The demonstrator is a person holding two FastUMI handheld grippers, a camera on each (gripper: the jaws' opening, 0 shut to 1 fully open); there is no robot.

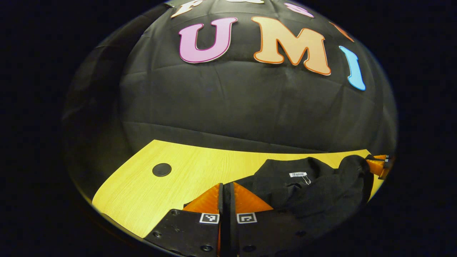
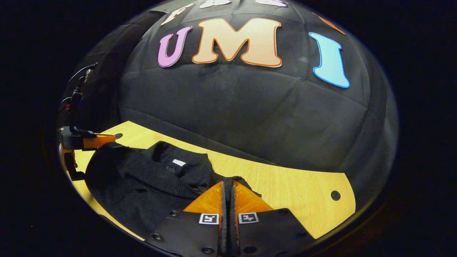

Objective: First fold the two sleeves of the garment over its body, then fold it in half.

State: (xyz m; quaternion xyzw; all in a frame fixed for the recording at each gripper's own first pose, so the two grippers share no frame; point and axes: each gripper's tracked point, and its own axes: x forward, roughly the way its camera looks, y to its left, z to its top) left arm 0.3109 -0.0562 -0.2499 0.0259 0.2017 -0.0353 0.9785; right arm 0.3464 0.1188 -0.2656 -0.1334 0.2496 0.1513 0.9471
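**Garment: soft black knit, gripped at both sides**

Garment point(image 2: 150, 178) lies on the yellow wooden table point(image 2: 292, 189), black and knitted by its look, bunched rather than flat. It is judged light, limp and easily stretched, so it should sag wherever unsupported; pinching a cuff or a hem corner would control it best. Its collar, marked by a white neck label point(image 1: 298, 174), faces the booth's back wall, so the long axis likely runs from wall toward the person, though the lower hem is hidden.

The left gripper point(image 1: 226, 194) has its jaws closed tight at the cloth's edge; whether fabric is pinched cannot be told. The right gripper point(image 2: 227, 192) is likewise closed, dark fabric rising at its tips, apparently a sleeve.
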